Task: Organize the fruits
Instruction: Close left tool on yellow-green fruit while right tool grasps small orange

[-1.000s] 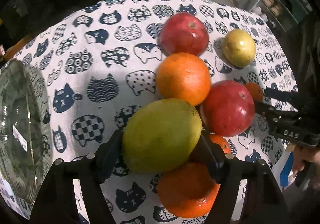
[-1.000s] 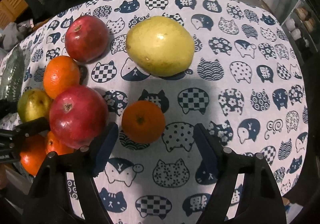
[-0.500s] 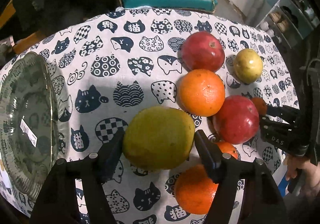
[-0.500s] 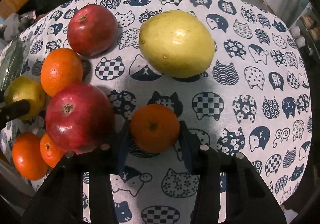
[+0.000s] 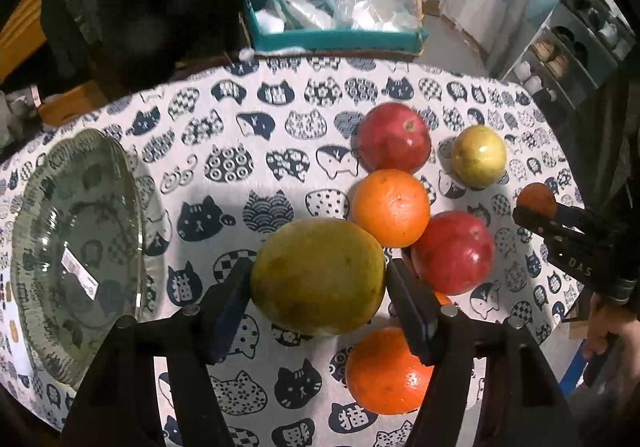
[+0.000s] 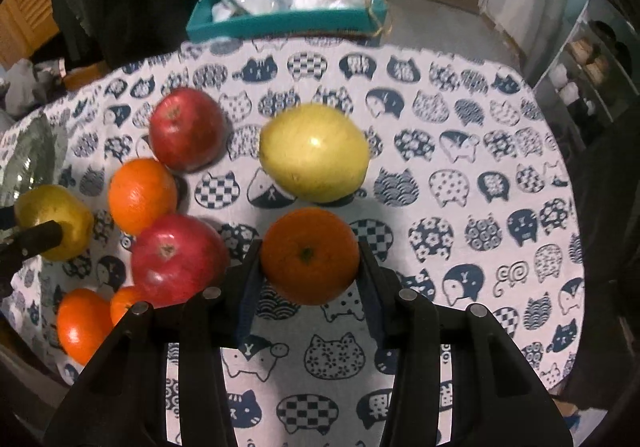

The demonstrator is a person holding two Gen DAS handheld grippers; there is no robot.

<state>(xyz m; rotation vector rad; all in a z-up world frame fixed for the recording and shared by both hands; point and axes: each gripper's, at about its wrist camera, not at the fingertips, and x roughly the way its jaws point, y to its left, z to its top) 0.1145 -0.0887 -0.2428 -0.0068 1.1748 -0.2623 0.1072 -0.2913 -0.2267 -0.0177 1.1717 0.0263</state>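
Left wrist view: left gripper [image 5: 318,289] clamps a green mango [image 5: 318,275], seemingly lifted; right gripper [image 6: 310,267] grips a small orange [image 6: 310,255] above the tablecloth [image 6: 480,175]

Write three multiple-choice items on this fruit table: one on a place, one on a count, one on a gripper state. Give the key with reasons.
1. Where does the glass plate lie relative to the fruit cluster in the left wrist view?
A. Left of it
B. Right of it
C. Under it

2. How many red pomegranates are on the tablecloth?
A. One
B. Two
C. Four

3. What is the right gripper doing?
A. Open above bare cloth
B. Shut on the small orange
C. Shut on a banana

Key:
1 A: the plate sits at the left edge, apart from the fruit.
2 B: one far pomegranate and one near pomegranate show.
3 B: both fingers press the orange's sides.
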